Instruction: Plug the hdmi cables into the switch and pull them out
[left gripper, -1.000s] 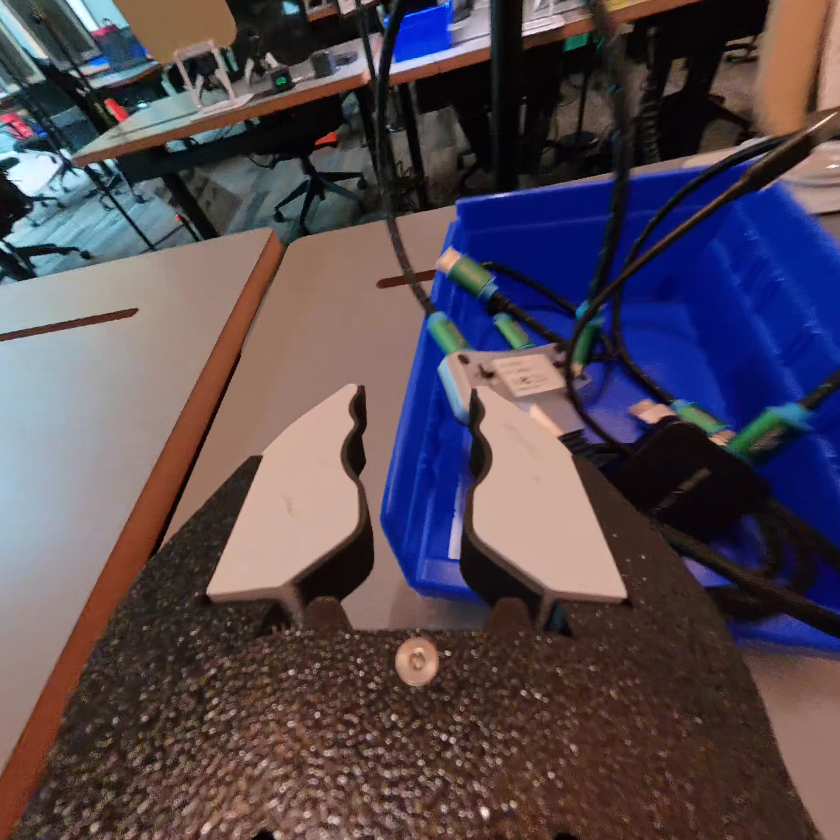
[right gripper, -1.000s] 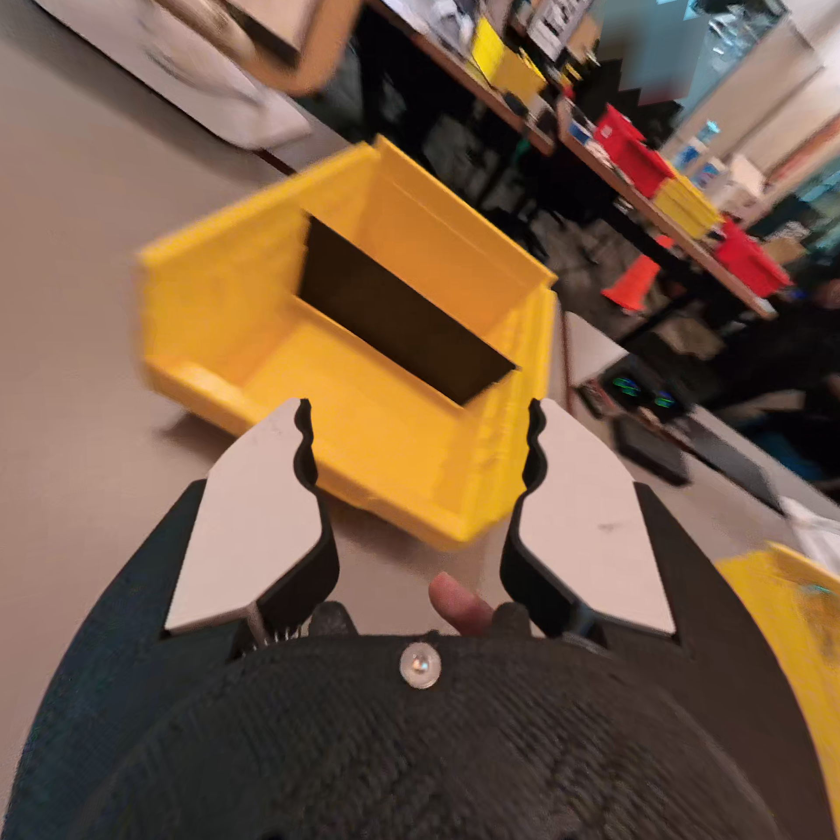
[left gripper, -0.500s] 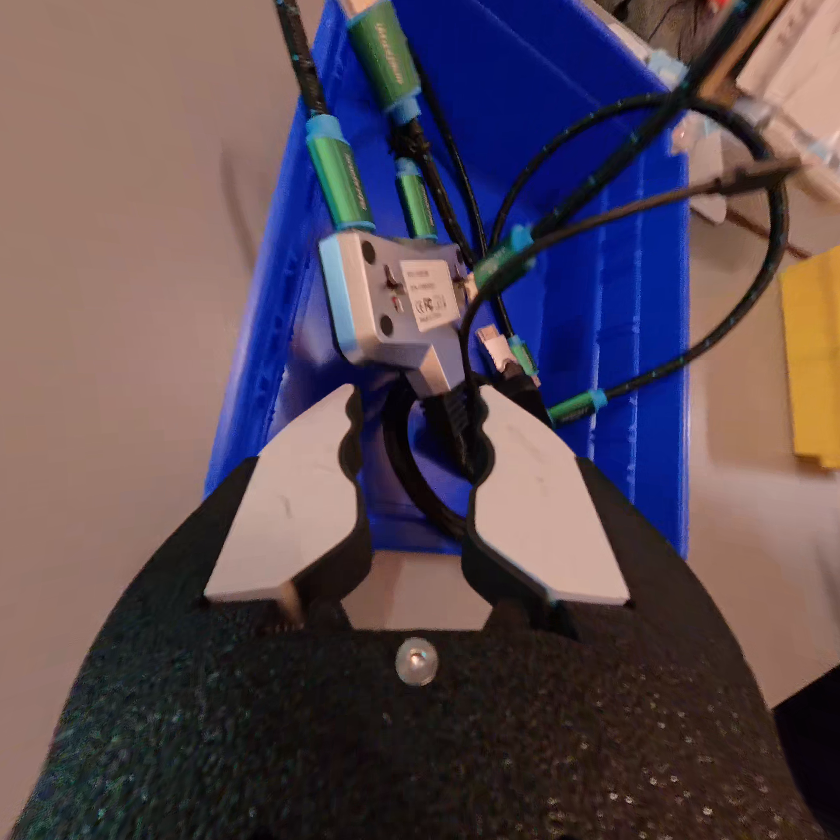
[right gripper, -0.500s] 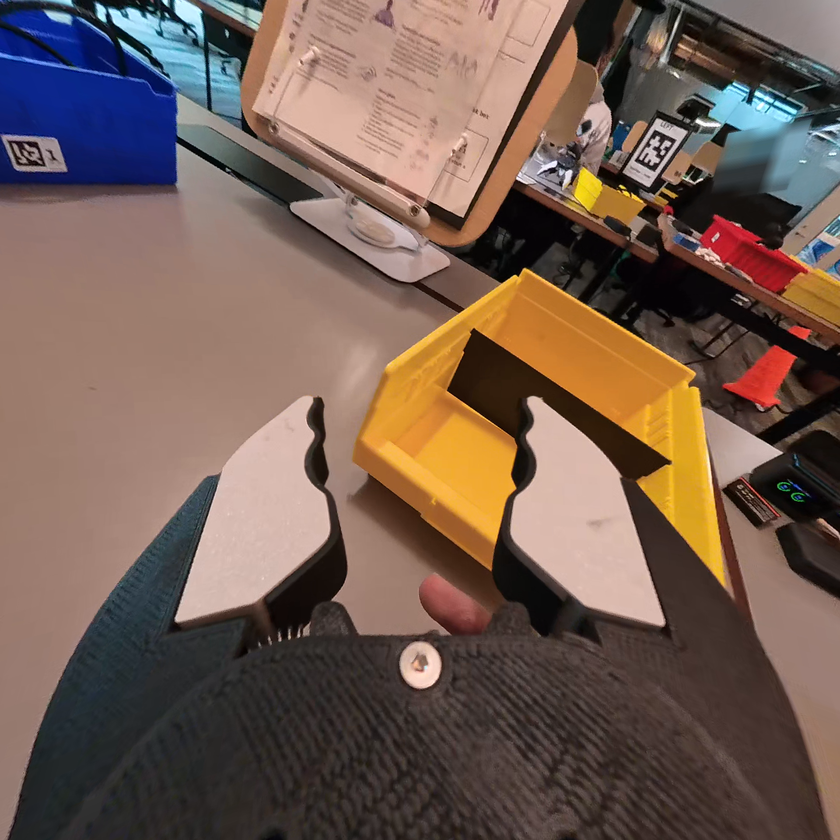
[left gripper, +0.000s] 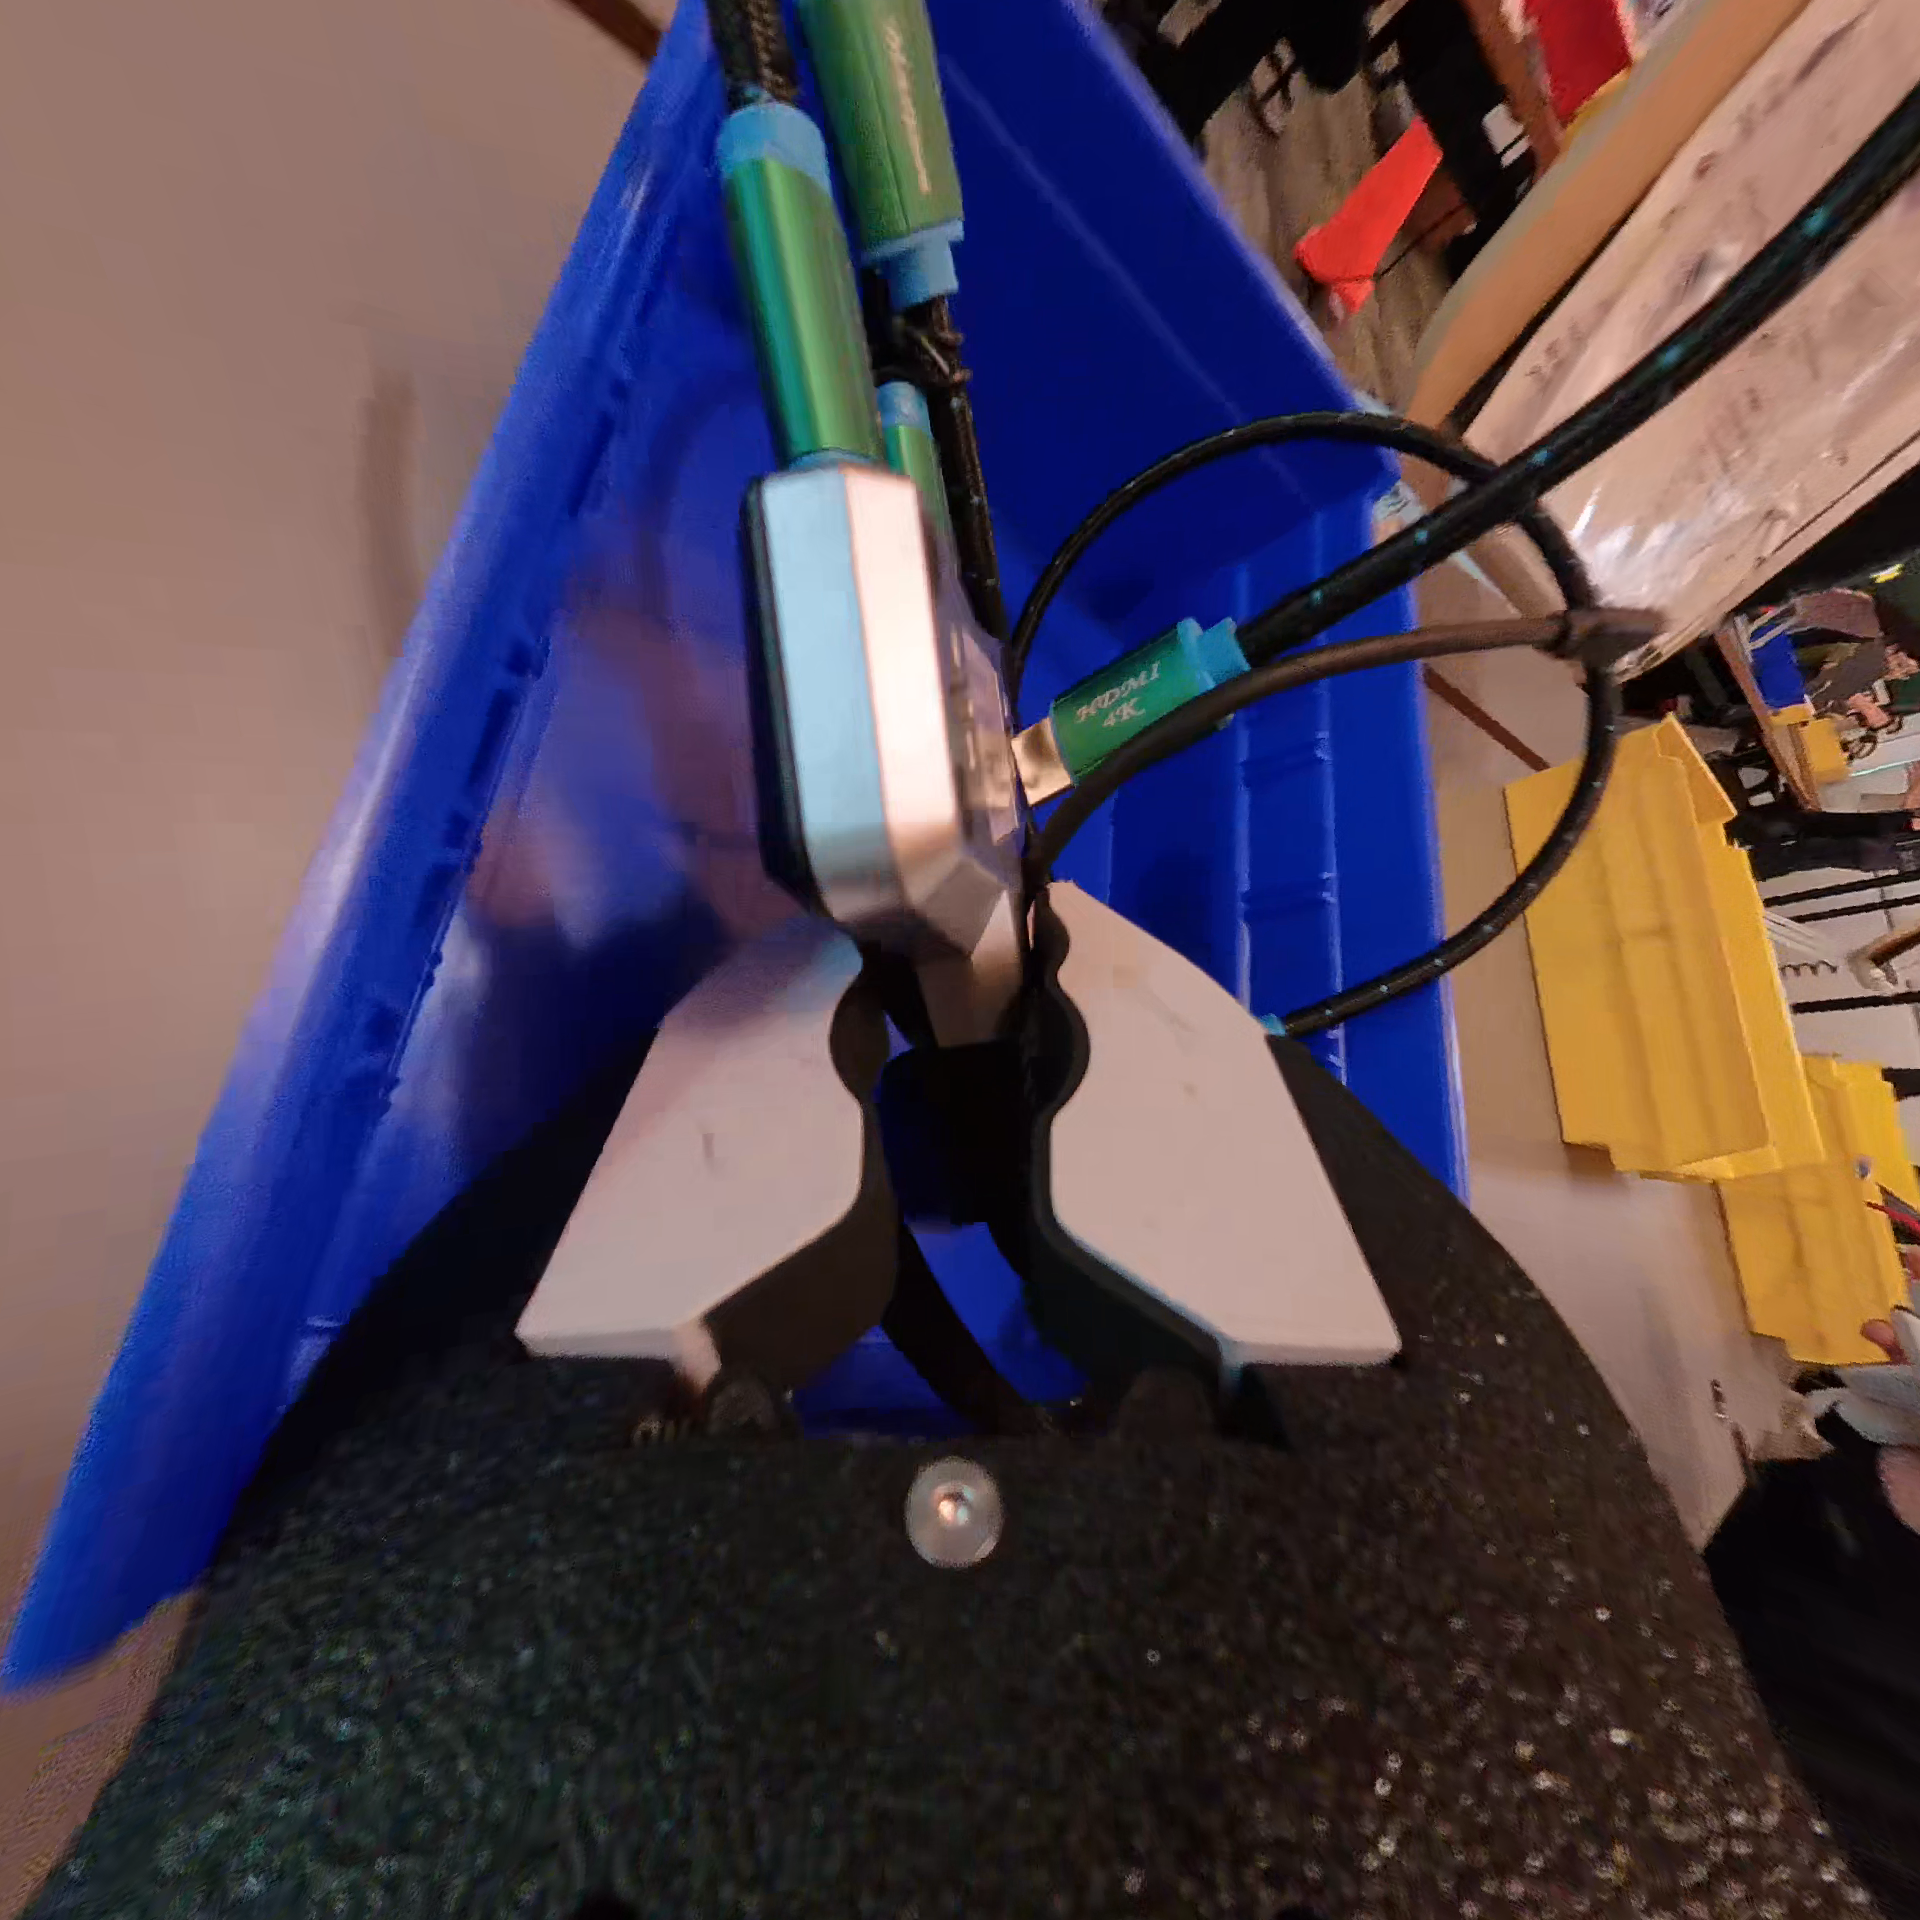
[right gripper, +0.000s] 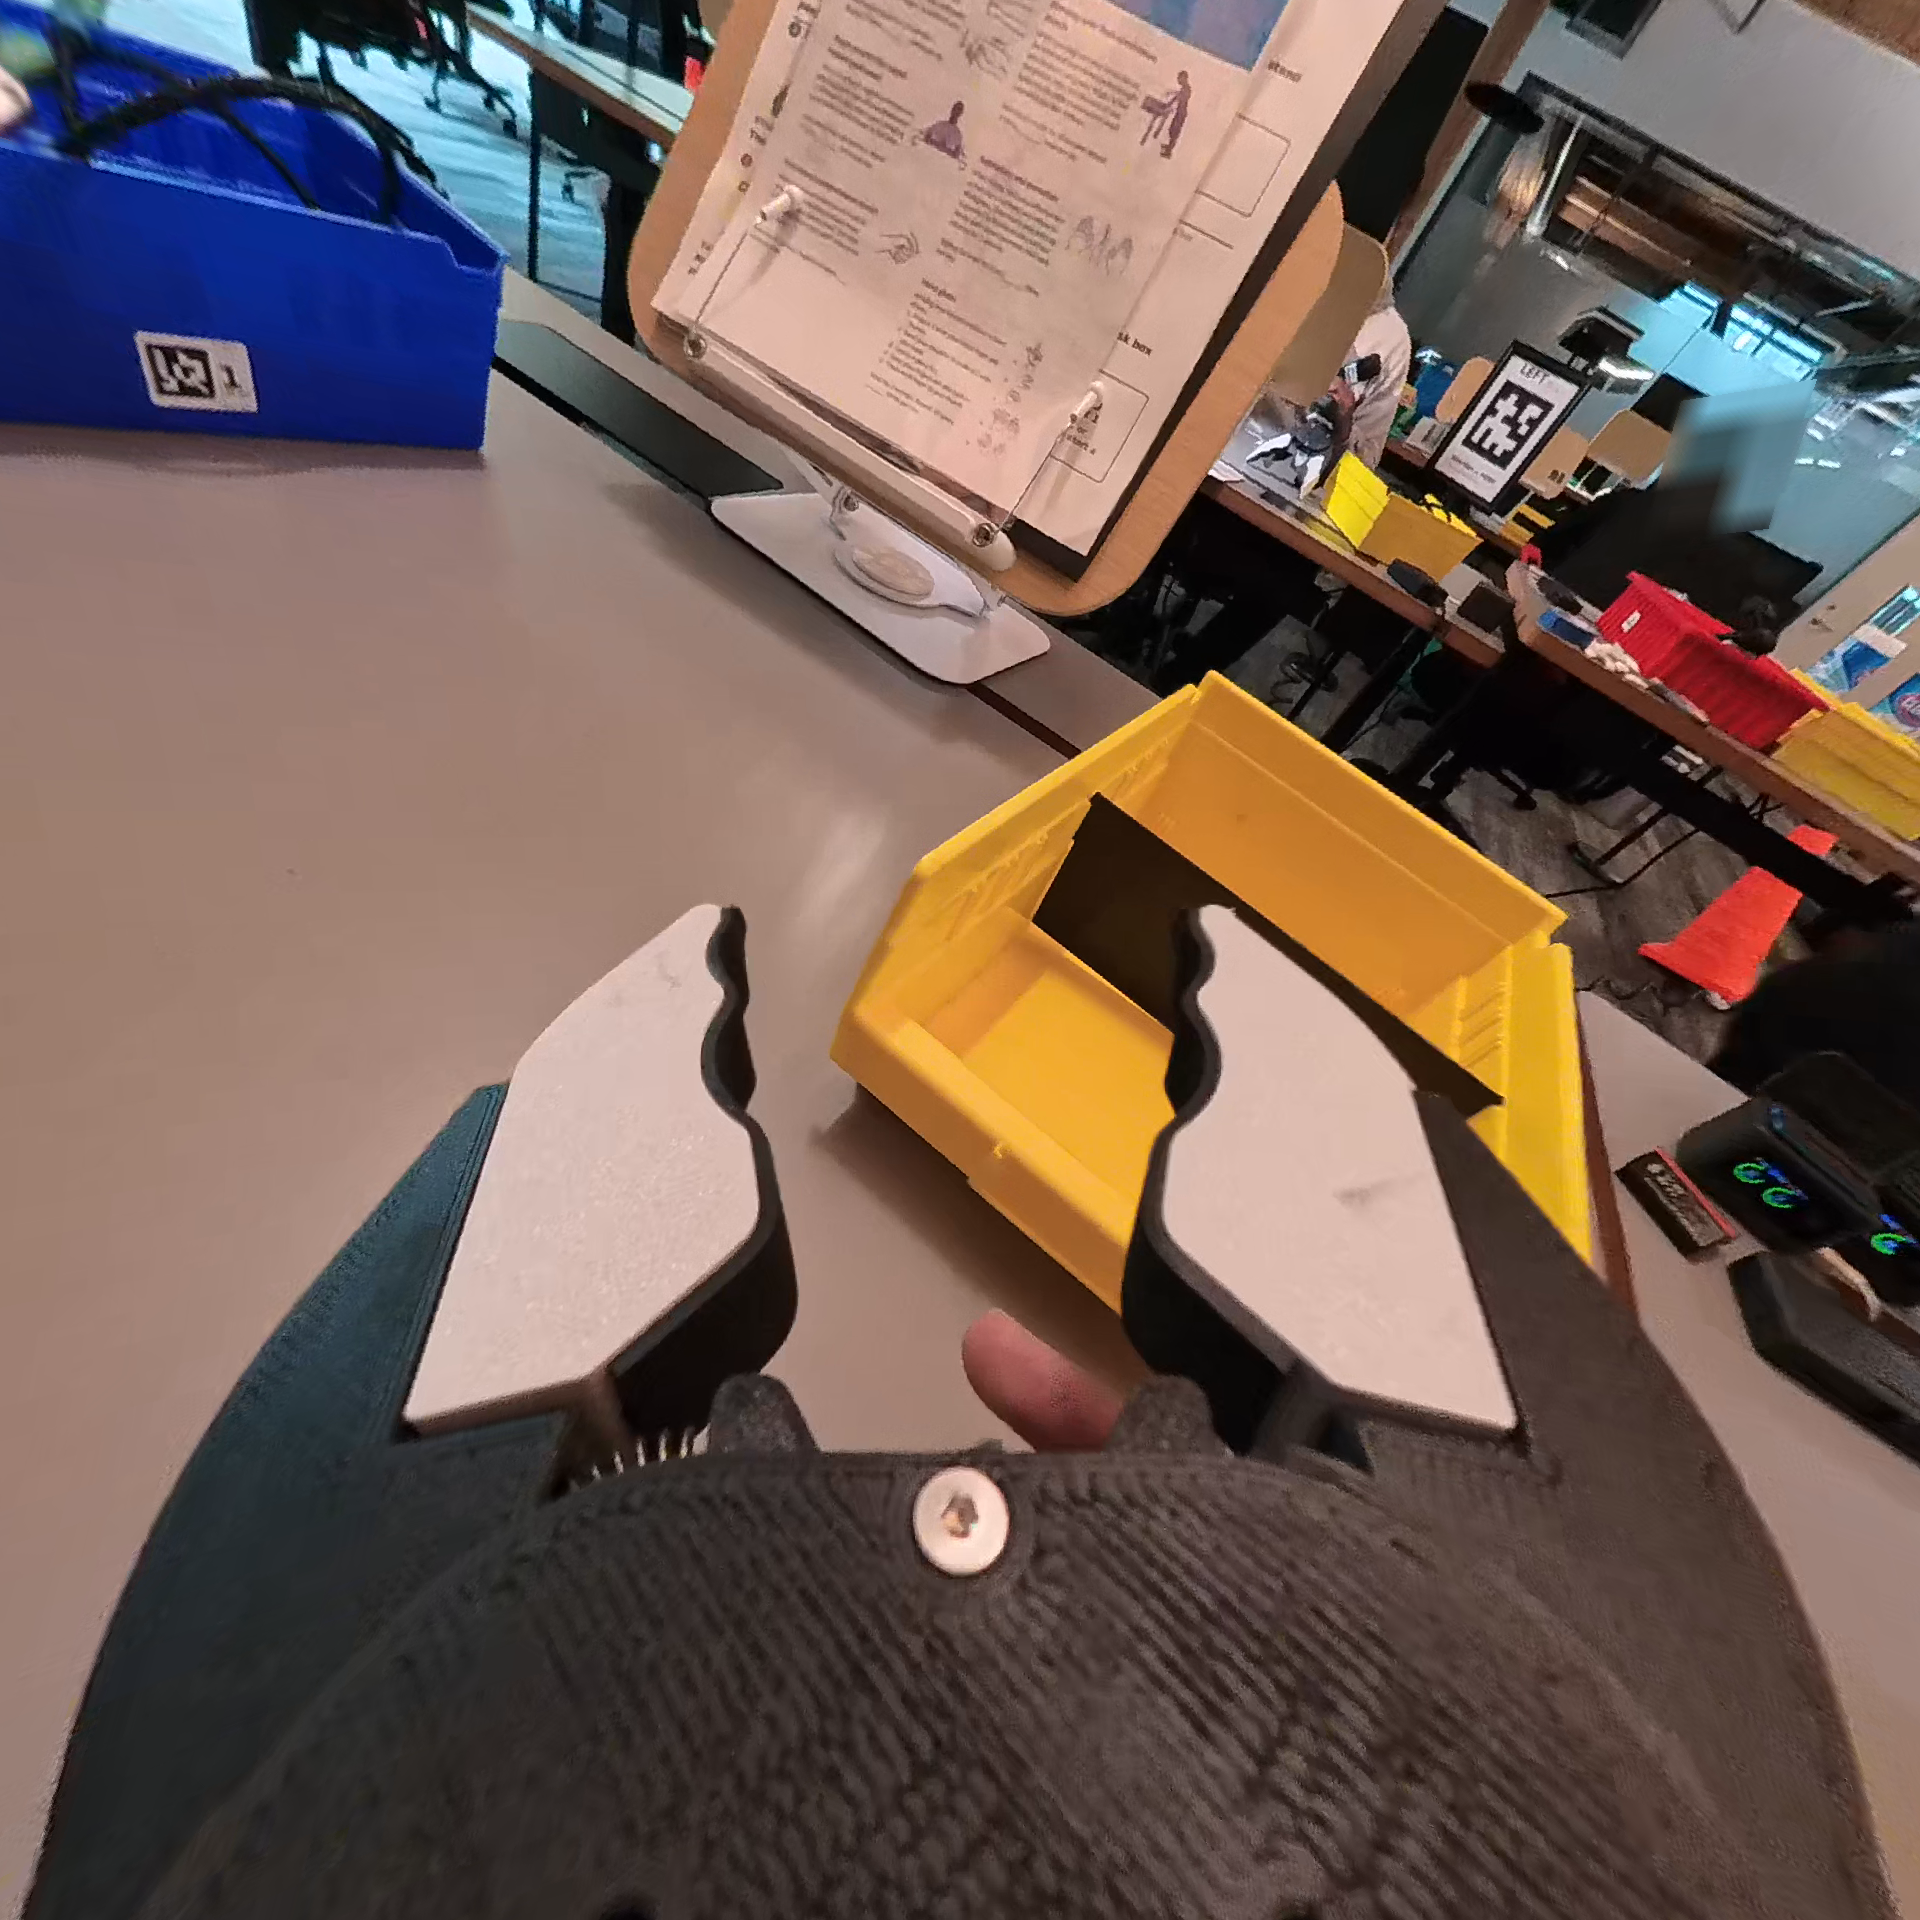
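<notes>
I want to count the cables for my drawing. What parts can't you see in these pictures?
- Left wrist view: the near end of the switch hides behind the left gripper.
- Left wrist view: cables run off the edges.
- Right wrist view: the blue bin wall hides its inside.

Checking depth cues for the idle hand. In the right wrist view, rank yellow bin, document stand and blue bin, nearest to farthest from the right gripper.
From the right gripper, open over the table:
1. Yellow bin, just ahead, slightly right.
2. Document stand, farther ahead, near the table's far edge.
3. Blue bin, far left at the back.
</notes>
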